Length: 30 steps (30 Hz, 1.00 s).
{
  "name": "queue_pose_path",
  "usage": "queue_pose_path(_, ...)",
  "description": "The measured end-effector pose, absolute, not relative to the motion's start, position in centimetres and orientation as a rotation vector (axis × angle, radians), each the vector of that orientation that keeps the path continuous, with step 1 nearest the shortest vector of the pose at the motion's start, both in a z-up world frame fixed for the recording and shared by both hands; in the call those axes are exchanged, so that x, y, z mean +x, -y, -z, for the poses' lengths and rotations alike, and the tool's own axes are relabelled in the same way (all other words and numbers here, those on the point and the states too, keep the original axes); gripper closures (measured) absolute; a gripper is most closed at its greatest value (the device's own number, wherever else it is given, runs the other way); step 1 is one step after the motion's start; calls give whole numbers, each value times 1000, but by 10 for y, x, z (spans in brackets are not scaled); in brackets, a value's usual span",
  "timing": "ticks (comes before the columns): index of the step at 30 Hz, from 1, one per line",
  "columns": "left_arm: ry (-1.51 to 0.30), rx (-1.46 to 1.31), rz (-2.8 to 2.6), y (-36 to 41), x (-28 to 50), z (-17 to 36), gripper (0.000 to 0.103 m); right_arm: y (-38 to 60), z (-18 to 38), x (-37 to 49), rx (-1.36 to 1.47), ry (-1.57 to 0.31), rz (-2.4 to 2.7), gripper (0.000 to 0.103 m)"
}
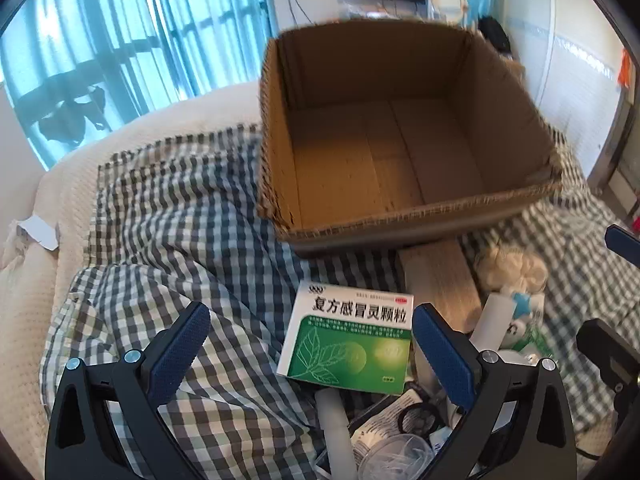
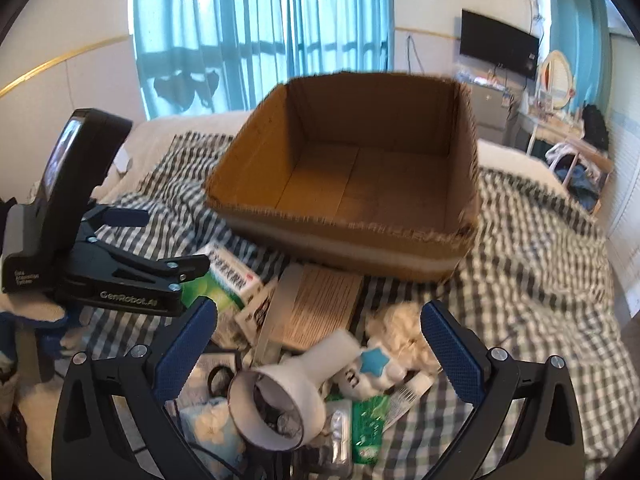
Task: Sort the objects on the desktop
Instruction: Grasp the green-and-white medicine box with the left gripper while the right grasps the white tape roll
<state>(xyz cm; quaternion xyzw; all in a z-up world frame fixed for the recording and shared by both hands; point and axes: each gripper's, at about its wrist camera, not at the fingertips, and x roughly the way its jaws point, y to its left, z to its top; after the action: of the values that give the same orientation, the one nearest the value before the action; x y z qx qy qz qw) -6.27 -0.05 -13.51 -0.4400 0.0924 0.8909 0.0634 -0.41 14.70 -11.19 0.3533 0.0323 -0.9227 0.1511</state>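
Observation:
An empty cardboard box (image 1: 492,120) (image 2: 260,148) stands open on a checked cloth. In front of it lies a heap of small items. A green-and-white medicine box (image 1: 348,344) (image 2: 228,276) lies flat between the fingers of my left gripper (image 1: 312,348), nearer the right finger; the pads do not touch it. That gripper is open. My right gripper (image 2: 320,344) is open above a white funnel-headed tube (image 2: 288,388) and a small white bottle with a blue star (image 2: 376,364), holding nothing. The left gripper (image 2: 160,240) shows at the left in the right wrist view.
A brown flat pack (image 2: 320,300) (image 1: 440,280) lies against the box front, with cotton wads (image 2: 396,324) (image 1: 512,268) beside it. Green sachets (image 2: 368,412), a blister pack (image 2: 340,432) and a clear plastic cup (image 1: 400,456) lie in the heap. The checked cloth (image 1: 180,220) covers a cream bedspread (image 1: 60,200).

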Motion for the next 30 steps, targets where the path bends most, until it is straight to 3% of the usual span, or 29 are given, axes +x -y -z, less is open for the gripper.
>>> queue_pose_path(7, -301, -1432, -2576, -8, -69, 162, 0, -138, 132, -8, 1124, -110, 2556, 16)
queue_pose_path(18, -345, -1534, -2443, -12, -81, 196, 0, -126, 163, -15, 1228, -141, 2451, 17)
queue_pose_path(20, -343, -1551, -2425, -11, -82, 202, 0, -126, 168, -17, 1249, -141, 2439, 24)
queue_pose_path(26, -304, -1585, -2399, -5, -87, 214, 0, -126, 181, -20, 1294, -145, 2412, 32)
queue_pose_path(30, -287, -1574, -2387, -2, -88, 215, 9, -124, 188, -23, 1308, -121, 2386, 38)
